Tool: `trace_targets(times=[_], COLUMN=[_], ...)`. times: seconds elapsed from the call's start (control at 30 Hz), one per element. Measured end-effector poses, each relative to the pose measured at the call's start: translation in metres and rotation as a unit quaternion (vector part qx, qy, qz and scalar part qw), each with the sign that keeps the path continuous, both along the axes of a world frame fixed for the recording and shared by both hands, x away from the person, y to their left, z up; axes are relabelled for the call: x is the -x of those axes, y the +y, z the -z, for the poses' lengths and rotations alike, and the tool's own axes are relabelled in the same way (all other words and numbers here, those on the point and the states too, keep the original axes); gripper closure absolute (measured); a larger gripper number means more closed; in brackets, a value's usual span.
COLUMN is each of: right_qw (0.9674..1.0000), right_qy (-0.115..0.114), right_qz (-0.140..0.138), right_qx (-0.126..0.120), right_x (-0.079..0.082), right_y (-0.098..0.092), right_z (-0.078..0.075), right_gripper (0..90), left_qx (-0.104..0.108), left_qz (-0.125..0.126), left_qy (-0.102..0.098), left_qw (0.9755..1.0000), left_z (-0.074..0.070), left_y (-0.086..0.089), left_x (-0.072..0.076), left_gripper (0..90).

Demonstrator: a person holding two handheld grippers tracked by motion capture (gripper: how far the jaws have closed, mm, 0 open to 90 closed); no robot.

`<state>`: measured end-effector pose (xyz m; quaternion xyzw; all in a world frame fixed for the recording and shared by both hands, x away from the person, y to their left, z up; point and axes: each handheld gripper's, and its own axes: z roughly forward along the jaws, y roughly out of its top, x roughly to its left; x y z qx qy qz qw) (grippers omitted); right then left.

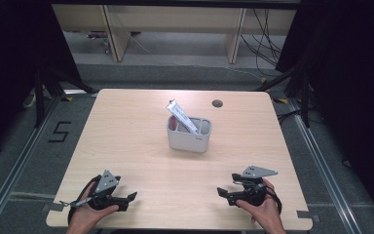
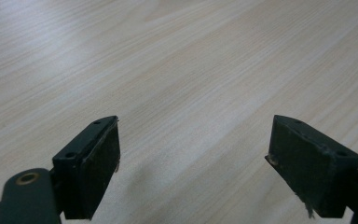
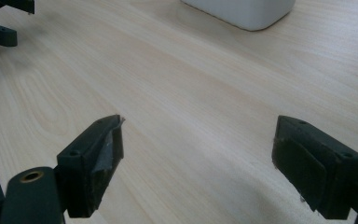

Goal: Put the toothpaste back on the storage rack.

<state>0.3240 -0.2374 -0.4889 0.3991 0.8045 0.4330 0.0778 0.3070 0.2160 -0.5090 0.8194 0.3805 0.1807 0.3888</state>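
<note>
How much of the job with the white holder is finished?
A tube already leans in the white holder mid-table. Nothing is in hand: the left gripper and right gripper rest open near the table's front edge. What comes next can't be told from here.

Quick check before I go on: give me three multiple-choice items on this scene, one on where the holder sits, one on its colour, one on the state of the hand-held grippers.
1. Where does the holder stand on the table?
A. near the middle
B. at the near left corner
C. off the table, on the floor

2. What colour is the holder?
A. red
B. white
C. black

3. How do the left hand-held gripper and the right hand-held gripper stand?
A. both shut on the tube
B. left shut, right open
C. both open, holding nothing

Answers: 1 A, the high view shows it mid-table, beyond both grippers. 2 B, its walls are white. 3 C, each gripper view shows bare wood between wide-apart jaws; the tube leans in the holder.
</note>
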Motion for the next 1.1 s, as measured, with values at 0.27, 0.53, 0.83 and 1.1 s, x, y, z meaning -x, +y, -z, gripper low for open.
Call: trace_targets(times=[0.27,0.53,0.83,1.1], right_qw=[0.9998,0.9993,0.9993,0.9992], right_qy=[-0.015,-0.015,-0.003,-0.006], right_qz=[-0.005,-0.003,-0.001,-0.001], right_qx=[0.010,0.033,0.037,0.040], right_x=[0.004,0.012,0.017,0.015], right_y=[-0.006,-0.008,-0.011,-0.013], right_z=[0.003,0.005,0.007,0.008], right_gripper=[15.9,15.9,15.9,15.9], left_qx=[-0.003,-0.005,-0.001,-0.006], left_qz=[-0.003,0.000,0.001,-0.004], left_qy=[0.004,0.003,0.004,0.006], left_qw=[1.0000,1.0000,1.0000,1.0000], left_z=[0.000,0.002,0.001,0.002], left_y=[-0.001,-0.001,0.000,0.000], left_x=[0.001,0.000,0.000,0.000], left_gripper=[16.3,16.3,16.3,16.3])
